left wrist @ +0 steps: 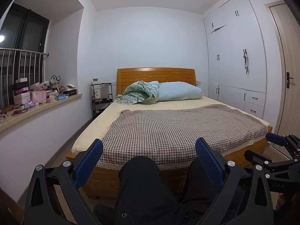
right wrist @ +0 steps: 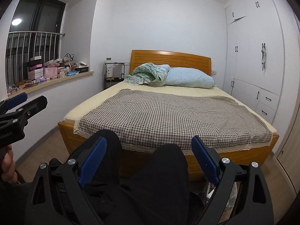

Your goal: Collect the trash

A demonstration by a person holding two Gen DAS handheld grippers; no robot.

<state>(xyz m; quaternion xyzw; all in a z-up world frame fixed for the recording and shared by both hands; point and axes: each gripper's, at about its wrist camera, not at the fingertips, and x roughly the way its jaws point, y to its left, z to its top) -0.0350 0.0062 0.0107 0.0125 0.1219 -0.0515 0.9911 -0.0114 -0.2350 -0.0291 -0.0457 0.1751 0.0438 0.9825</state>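
No trash shows clearly anywhere; the only candidate is a pale crumpled bit low on the floor by the right gripper's right finger, too hidden to name. Both grippers are held low and level over a seated person's dark-trousered knees, pointing at the bed. The left gripper has its blue pads spread wide with nothing between them; the right is spread the same, also empty. A hand grips the left one's handle at the left edge. The bed lies just ahead, a checked cover over its near half, a pillow and bunched green quilt at the far wooden headboard. Left, a cluttered sill under a dark window; right, white wardrobes.
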